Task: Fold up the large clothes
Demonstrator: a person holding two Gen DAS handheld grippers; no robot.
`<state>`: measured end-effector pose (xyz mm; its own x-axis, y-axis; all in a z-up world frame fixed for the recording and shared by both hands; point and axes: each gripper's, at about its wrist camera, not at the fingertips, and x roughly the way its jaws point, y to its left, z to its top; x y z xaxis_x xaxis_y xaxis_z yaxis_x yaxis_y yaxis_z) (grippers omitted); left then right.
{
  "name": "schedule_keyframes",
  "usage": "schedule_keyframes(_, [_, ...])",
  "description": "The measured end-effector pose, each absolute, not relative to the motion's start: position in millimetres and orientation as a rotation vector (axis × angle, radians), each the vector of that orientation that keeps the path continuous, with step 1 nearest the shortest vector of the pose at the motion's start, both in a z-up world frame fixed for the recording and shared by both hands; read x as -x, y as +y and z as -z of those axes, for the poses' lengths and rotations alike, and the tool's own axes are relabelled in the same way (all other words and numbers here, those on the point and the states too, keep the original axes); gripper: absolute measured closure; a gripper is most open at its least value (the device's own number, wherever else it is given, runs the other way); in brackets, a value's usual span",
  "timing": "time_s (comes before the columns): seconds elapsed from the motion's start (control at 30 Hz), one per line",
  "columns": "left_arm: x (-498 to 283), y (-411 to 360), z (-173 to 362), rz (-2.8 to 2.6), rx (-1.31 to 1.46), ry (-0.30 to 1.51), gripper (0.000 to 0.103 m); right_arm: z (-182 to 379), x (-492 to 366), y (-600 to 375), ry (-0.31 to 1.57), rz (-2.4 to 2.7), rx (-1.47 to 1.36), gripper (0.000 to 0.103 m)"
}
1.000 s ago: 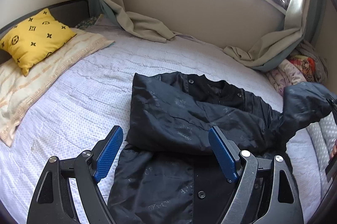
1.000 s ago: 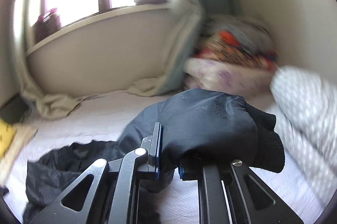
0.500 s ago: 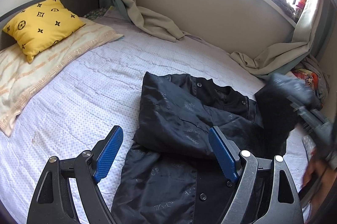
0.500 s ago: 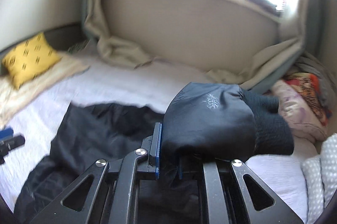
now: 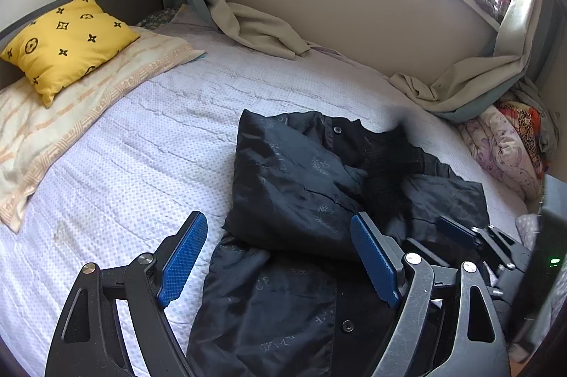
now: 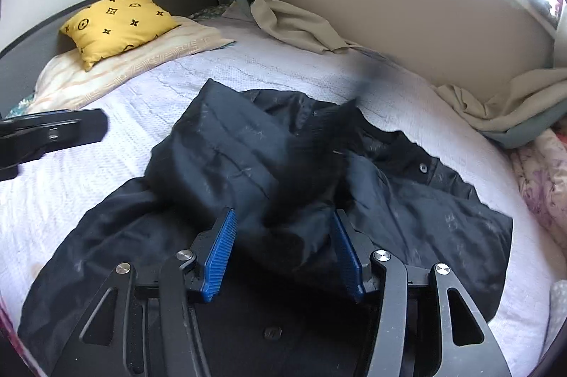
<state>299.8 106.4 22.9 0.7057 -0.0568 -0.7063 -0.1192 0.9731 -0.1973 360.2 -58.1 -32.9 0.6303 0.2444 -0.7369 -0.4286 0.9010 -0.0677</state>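
A black snap-button jacket point(image 5: 301, 185) lies on the white bed, its left sleeve folded across the chest. Its right sleeve point(image 6: 312, 160), with a ribbed black cuff, is blurred and dropping across the chest between my right gripper's jaws. My right gripper point(image 6: 283, 253) is open just above the jacket point(image 6: 407, 210); it also shows at the right of the left wrist view point(image 5: 471, 235). My left gripper point(image 5: 280, 260) is open and empty above the jacket's lower left part.
A yellow patterned pillow point(image 5: 67, 40) and a striped pillow point(image 5: 53, 114) lie at the head of the bed. Beige curtains point(image 5: 255, 22) drape onto the bed along the far wall. Bundled bedding point(image 5: 503, 146) is piled at the right. White bedsheet point(image 5: 124, 171) lies left of the jacket.
My right gripper swung the right sleeve leftward over the jacket's chest and opened, letting it go; the sleeve is falling. My left gripper stayed open, shifting slightly.
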Motion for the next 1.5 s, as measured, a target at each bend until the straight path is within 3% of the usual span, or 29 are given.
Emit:
schedule_keyframes(0.4, [-312.2, 97.1, -10.1, -0.059, 0.185, 0.824, 0.017, 16.7, -325.5, -182.8, 0.820, -0.262, 0.089, 0.051])
schedule_keyframes(0.6, [-335.8, 89.5, -4.8, -0.086, 0.076, 0.848, 0.022, 23.0, -328.4, -270.1, 0.880, -0.124, -0.139, 0.081])
schedule_keyframes(0.7, [-348.2, 82.2, -0.6, -0.072, 0.042, 0.851, 0.022, 23.0, -340.5, -295.6, 0.885, -0.096, -0.232, 0.082])
schedule_keyframes(0.9, [-371.2, 72.7, 10.9, -0.032, 0.027, 0.844, 0.022, 13.5, -373.3, -268.4, 0.846, -0.184, -0.213, 0.082])
schedule_keyframes(1.07, [-386.7, 64.7, 27.7, -0.013, -0.006, 0.855, 0.023, 44.8, -401.1, -240.0, 0.913, -0.190, -0.144, 0.082])
schedule_keyframes(1.23, [-397.7, 57.5, 56.0, -0.011, -0.071, 0.919, 0.026, 81.3, -411.5, -248.0, 0.987, -0.106, -0.063, 0.096])
schedule_keyframes(1.5, [-397.0, 46.4, 87.9, -0.020, -0.161, 0.942, 0.026, 116.2, -418.4, -259.5, 1.044, -0.109, -0.074, 0.101])
